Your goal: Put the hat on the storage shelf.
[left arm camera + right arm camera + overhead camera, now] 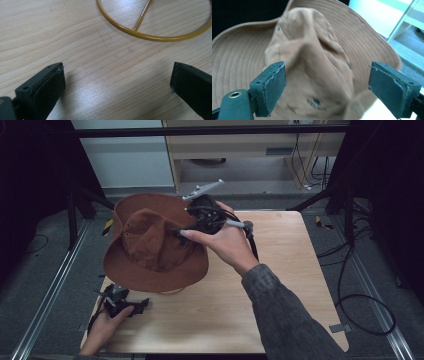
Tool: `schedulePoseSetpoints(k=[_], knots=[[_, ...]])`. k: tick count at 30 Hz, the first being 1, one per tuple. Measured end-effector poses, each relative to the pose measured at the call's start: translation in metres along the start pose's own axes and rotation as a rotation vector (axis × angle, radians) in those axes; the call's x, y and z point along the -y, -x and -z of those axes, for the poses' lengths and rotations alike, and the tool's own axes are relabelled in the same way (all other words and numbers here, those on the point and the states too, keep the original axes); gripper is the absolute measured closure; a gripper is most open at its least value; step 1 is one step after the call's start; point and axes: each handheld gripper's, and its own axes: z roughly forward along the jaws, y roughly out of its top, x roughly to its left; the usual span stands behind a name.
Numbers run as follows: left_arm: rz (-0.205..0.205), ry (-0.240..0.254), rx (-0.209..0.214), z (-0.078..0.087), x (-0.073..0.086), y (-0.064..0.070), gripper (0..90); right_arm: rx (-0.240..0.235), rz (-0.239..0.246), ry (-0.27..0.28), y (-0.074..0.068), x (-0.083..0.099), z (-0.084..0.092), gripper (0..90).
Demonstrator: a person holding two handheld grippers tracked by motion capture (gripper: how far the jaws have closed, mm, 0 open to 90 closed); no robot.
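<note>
You are holding the right gripper (187,234) against the crown of a brown hat (150,245), which is sitting raised above the near-left part of the wooden table (280,270), tilted with its brim lifted at the far side. In the right gripper view, its jaws are standing wide apart with the crumpled crown of the hat (312,60) between them, and the pads are not pressing on the cloth, so that gripper is released. You are resting the left gripper (131,306) low on the table near its front left corner, just below the hat's near brim. Its jaws are also spread wide over bare wood, grasping nothing. A yellow wire ring (155,37) with a spoke is lying flat on the table just ahead of them.
</note>
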Motion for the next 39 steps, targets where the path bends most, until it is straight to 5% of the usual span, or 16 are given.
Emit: schedulePoseSetpoints(k=[25, 39], knots=[[-0.016, -0.005, -0.004, 0.001, 0.001, 0.000, 0.0, 0.108, -0.123, -0.016, 0.058, 0.101, 0.058, 8.3], [-0.016, -0.005, -0.004, 0.001, 0.001, 0.000, 0.0, 0.175, -0.121, -0.040, 0.066, 0.158, 0.059, 11.0]])
